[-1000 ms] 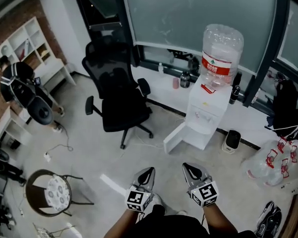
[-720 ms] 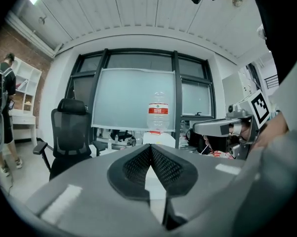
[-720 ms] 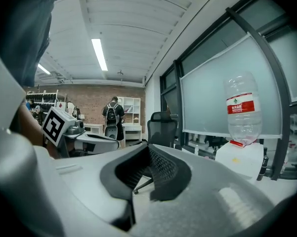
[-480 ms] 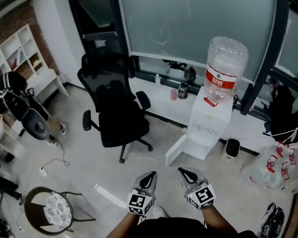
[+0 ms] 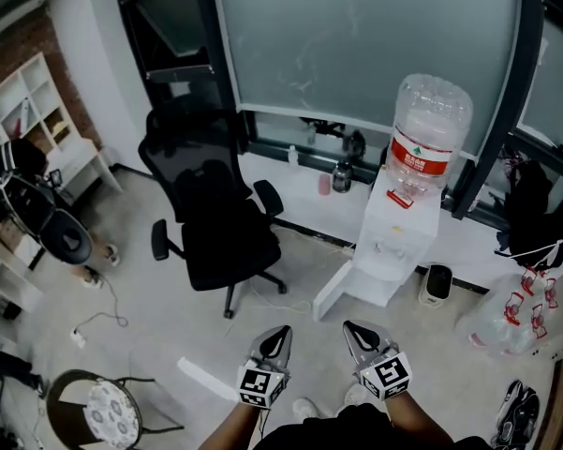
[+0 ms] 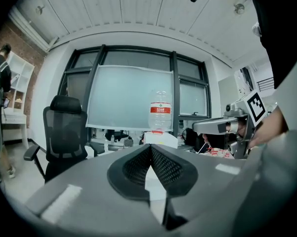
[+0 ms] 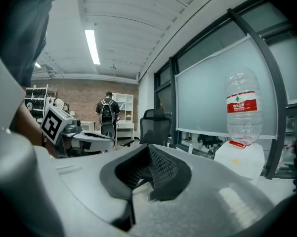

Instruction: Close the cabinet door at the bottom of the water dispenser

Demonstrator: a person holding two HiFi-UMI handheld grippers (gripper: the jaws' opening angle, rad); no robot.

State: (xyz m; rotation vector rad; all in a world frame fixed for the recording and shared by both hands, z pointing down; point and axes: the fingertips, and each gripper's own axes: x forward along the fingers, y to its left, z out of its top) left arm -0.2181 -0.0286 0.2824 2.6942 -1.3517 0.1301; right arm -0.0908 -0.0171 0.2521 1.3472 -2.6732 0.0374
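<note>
White cabinet door (image 5: 333, 287) ajar; L+R jaws together.

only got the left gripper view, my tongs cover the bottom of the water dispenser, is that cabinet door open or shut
Observer: Open. The head view shows the cabinet door swung out from the foot of the water dispenser.
Operator: which way does it stick out
Observer: It juts out from the dispenser's front toward the left of the head view, on the side where the office chair stands, with bare floor between door and chair.
Operator: right tongs carrying anything
Observer: No. The right gripper view shows the right tongs with their pads together and nothing between them.
</note>
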